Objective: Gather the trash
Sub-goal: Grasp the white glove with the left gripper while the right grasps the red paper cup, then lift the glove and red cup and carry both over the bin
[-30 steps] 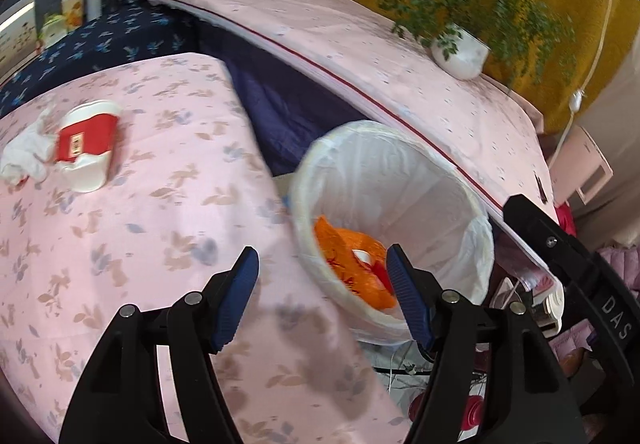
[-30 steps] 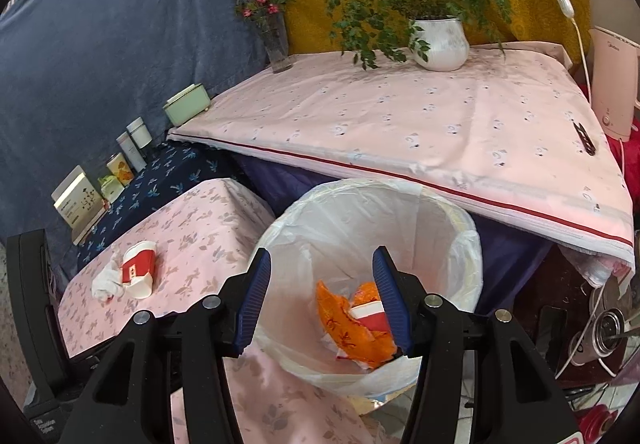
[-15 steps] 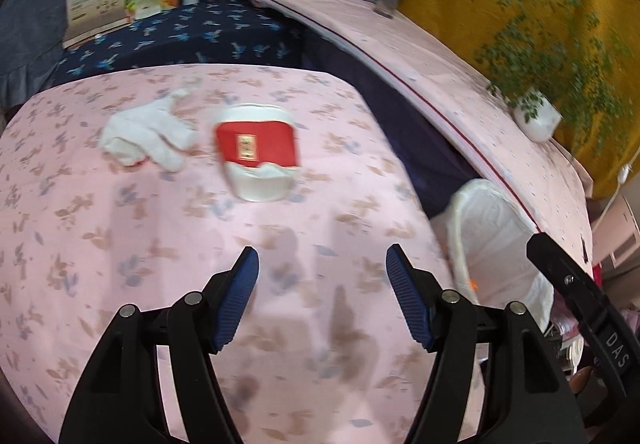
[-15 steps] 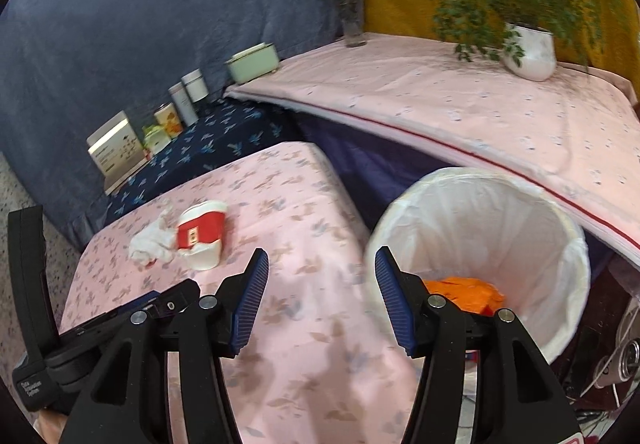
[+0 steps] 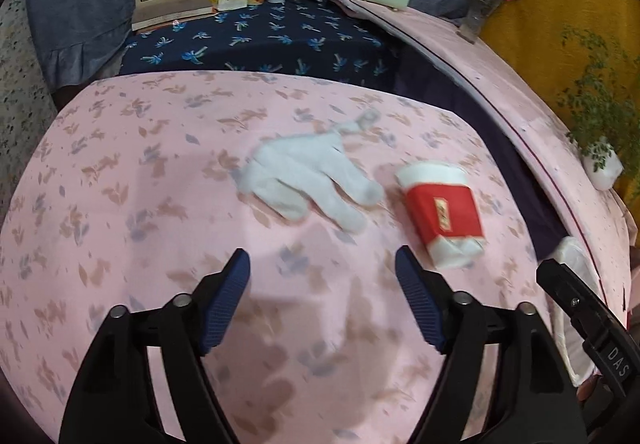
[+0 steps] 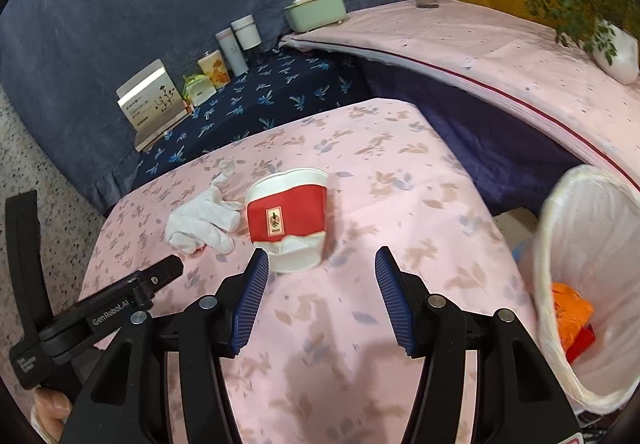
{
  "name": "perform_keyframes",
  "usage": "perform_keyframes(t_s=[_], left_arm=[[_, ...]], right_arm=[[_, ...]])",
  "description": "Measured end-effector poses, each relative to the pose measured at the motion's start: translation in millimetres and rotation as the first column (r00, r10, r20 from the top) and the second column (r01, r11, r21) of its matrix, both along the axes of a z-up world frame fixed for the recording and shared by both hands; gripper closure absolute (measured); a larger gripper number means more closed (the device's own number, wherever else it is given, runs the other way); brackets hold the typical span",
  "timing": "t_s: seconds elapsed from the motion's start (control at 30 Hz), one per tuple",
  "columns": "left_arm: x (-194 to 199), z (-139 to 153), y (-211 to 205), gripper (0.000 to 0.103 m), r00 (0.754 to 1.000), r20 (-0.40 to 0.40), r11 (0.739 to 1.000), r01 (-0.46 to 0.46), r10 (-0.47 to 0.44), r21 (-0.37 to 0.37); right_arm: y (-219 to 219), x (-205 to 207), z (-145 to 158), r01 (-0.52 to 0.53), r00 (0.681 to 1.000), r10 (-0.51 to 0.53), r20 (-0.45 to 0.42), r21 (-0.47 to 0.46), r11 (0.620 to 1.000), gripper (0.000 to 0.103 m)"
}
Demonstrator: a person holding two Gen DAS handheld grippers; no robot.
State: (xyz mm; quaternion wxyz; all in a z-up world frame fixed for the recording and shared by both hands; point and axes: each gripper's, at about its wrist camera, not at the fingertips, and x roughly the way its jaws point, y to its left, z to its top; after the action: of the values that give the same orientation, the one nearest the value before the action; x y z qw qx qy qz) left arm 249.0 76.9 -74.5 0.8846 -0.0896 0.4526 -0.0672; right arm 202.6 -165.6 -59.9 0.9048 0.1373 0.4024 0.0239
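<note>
So two bits of trash are left on the table (image 5: 120, 172): a white glove (image 5: 308, 180) lying flat and a crushed red-and-white paper cup (image 5: 440, 212) on its side just beside it, nearly touching. The bin (image 6: 592, 284) with the white liner sits off the table's right edge, with some orange wrapper (image 6: 570, 310) already inside.

The left claw (image 5: 322, 276) hangs above the cloth short of the glove, empty, and its jaws are opening. The right claw (image 6: 318, 268) is half-wide, nothing between the pads, with the cup's base just ahead of its left pad.

What could go wrong, I reckon:
- The cup is squashed and light, so a pad could shove it away instead of straddling it.
- The glove is floppy and flat, so a pinch could grab the pink tablecloth along with it and drag everything.
- With both claws heading for neighbouring items, they could bump each other.
- A loosely held glove could slip out before it gets over the bin.
</note>
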Motion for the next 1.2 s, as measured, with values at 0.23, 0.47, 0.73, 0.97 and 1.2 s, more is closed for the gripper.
perform_keyframes(t_s=[0.23,0.47,0.73,0.97,1.2], left_arm=[[54.7,-13.1,3.9,0.022,1.0,-0.006,0.999,0.019,-0.019,0.034],[87.8,-43.1,-1.2,0.028,0.999,-0.025,0.998,0.028,-0.027,0.056],[83.4,-45.8,-25.0,0.069,0.993,0.02,0.991,0.116,-0.117,0.074],[76.4,-44.8,-34.1,0.085,0.989,-0.002,0.989,0.145,-0.145,0.036],[64.7,-43.7,-44.5,0.085,0.986,-0.017,0.986,0.164,-0.163,0.031]], right_arm=[[19.0,53.2,-24.1,-0.017,0.999,0.017,-0.044,0.002,1.0,0.047],[29.6,76.1,-61.9,-0.032,0.995,0.035,-0.092,0.034,0.999,0.047],[44.3,73.0,-69.2,-0.041,0.997,0.036,-0.067,-0.063,0.997,0.057],[28.1,70.3,-62.8,-0.035,0.996,0.034,-0.077,-0.003,0.999,0.064],[24.9,70.6,-49.2,-0.058,0.997,0.058,-0.054,0.002,0.998,0.063]])
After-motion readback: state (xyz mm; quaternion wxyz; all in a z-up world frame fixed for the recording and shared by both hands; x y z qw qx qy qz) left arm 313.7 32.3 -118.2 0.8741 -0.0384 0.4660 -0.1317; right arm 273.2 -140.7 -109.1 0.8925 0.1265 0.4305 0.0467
